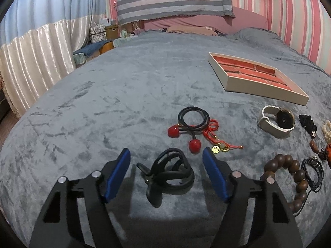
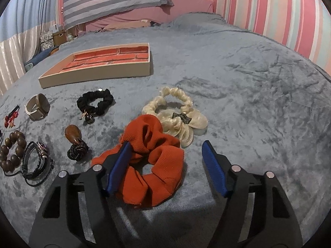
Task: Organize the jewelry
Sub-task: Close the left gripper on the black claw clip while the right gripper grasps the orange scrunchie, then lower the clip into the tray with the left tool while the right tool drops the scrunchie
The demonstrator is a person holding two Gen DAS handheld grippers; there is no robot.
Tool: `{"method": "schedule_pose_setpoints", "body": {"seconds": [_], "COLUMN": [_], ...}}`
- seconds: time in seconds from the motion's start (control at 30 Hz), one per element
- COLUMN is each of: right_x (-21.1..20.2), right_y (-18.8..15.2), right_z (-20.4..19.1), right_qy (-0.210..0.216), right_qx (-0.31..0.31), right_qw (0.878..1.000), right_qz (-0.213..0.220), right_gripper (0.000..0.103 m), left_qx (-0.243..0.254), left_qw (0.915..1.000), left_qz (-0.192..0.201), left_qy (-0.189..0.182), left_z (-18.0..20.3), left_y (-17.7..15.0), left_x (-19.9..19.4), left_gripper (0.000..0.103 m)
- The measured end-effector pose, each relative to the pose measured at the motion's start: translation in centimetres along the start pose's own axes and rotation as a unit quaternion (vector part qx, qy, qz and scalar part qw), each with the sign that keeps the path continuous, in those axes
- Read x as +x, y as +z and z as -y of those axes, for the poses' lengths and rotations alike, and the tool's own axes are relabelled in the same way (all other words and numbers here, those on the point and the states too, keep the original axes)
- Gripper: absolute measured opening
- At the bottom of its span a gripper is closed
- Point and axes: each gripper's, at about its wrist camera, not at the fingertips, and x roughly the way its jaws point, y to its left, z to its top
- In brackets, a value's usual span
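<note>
On the grey plush bed cover (image 1: 128,95), the jewelry lies scattered in front of a shallow cream tray (image 1: 256,90) with red-lined compartments, which sits far and to the right in the left wrist view and still looks empty. The left tongs (image 1: 166,177) stand apart around a black strap-like piece (image 1: 169,175), apparently a watch or clip band; the blue pads flank it without pressing, so nothing is gripped. Its long axis runs from near-left to far-right, the narrow tail pointing toward the camera. Just beyond lie a black hair tie with red balls (image 1: 190,124) and a red knotted charm (image 1: 215,136); to the right are a beige watch (image 1: 276,121) and a wooden bead bracelet (image 1: 293,177).

The right tongs (image 2: 166,167) are also apart, straddling an orange scrunchie (image 2: 153,161). The left pad lies against its folds, the right pad is clear of it, so I judge it not yet clamped. The scrunchie's longer side runs near to far, touching a cream scrunchie (image 2: 175,113) behind it. A black scrunchie (image 2: 96,103) lies near the tray. Both tools seem lined up so that closing would pinch each piece across its narrow width.
</note>
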Motion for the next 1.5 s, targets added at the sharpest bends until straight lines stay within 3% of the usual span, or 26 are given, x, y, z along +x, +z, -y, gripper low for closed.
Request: {"method": "schedule_pose_setpoints", "body": {"seconds": [0.1,0.2,0.37,0.43,0.8,1.03,1.27,1.5], "right_x": [0.2,0.3,0.2,0.1,-0.9,-2.4,-2.4,-0.6], "right_y": [0.0,0.1,0.0,0.0,0.4,2.2,6.2,12.2], "right_z": [-0.1,-0.3,-0.3,-0.4,-0.7,-1.3,-2.0,-3.3], "right_qy": [0.010,0.017,0.022,0.023,0.034,0.043,0.058,0.082], "right_qx": [0.000,-0.006,-0.006,-0.008,-0.017,-0.031,-0.030,-0.021], "right_qw": [1.000,1.000,1.000,1.000,0.999,0.997,0.994,0.991], "right_qz": [-0.007,-0.007,-0.004,-0.003,0.015,0.051,0.083,0.105], "right_gripper": [0.050,0.038,0.029,0.027,0.021,0.020,0.020,0.020], "left_qx": [-0.002,-0.006,-0.002,-0.004,-0.001,0.014,0.023,0.040], "left_qw": [1.0000,0.9999,0.9999,0.9999,1.0000,0.9994,0.9961,0.9910], "left_qz": [-0.006,-0.008,-0.009,-0.012,0.000,0.031,0.078,0.108], "left_qy": [-0.005,-0.008,-0.010,-0.011,-0.009,-0.007,-0.034,-0.069], "left_z": [-0.1,-0.3,-0.3,-0.3,-0.2,0.8,3.1,7.2], "left_y": [0.1,0.1,0.2,0.2,0.3,1.8,6.6,12.6], "left_x": [0.4,0.5,0.6,0.7,0.1,-1.7,-2.9,-1.5], "left_gripper": [0.060,0.060,0.058,0.053,0.049,0.049,0.049,0.050]}}
